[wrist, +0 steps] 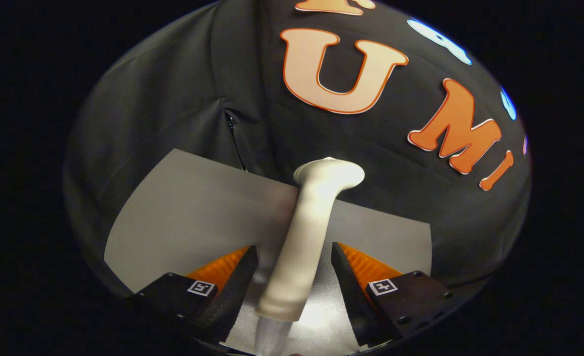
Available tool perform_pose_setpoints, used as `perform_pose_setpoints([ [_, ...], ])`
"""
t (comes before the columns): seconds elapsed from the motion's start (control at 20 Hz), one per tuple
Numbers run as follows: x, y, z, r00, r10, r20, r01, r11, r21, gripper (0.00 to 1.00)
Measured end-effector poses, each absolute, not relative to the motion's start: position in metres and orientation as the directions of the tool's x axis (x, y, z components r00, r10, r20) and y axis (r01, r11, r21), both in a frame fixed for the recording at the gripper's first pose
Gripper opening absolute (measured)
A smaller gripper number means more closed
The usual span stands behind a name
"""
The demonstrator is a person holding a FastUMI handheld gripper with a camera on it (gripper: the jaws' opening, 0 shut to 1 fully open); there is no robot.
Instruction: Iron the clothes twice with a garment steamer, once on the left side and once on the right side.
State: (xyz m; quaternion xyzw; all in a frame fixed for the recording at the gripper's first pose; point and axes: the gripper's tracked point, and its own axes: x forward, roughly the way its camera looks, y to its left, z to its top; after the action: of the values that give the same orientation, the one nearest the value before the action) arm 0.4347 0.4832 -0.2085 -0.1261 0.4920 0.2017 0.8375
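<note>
- Gripper view, leftmost: a dark garment of smooth black cloth (173,109) hangs beyond the tongs, with a seam and a small zip pull near its middle; how far it reaches on either side is hard to make out against the equally dark booth wall.
- The pale grey flat bench (183,217) lies just ahead of the fingers, under the garment's lower edge.
- The tongs (294,277) stand with their black, orange-backed fingers either side of the white, slim-handled plastic garment steamer (307,237). Visible gaps on both sides suggest they are spread rather than clenched, though the handle's lower end is cut off, so a grip further down cannot be ruled out.
- The steamer head points away, towards the cloth; its face is hidden.
- To do this step well, I judge the handle should be seated firmly first, then the head drawn evenly down one side.
</note>
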Motion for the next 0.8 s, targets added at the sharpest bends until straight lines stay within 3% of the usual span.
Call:
perform_pose_setpoints([
  [0.25,0.434,0.49,-0.226,0.384,0.276,-0.881,-0.398,0.911,0.112,0.83],
  [0.45,0.44,0.472,-0.22,0.408,0.307,-0.86,-0.356,0.921,0.16,0.53],
  [0.8,0.43,0.465,-0.143,0.57,0.398,-0.718,-0.385,0.902,0.195,0.5],
])
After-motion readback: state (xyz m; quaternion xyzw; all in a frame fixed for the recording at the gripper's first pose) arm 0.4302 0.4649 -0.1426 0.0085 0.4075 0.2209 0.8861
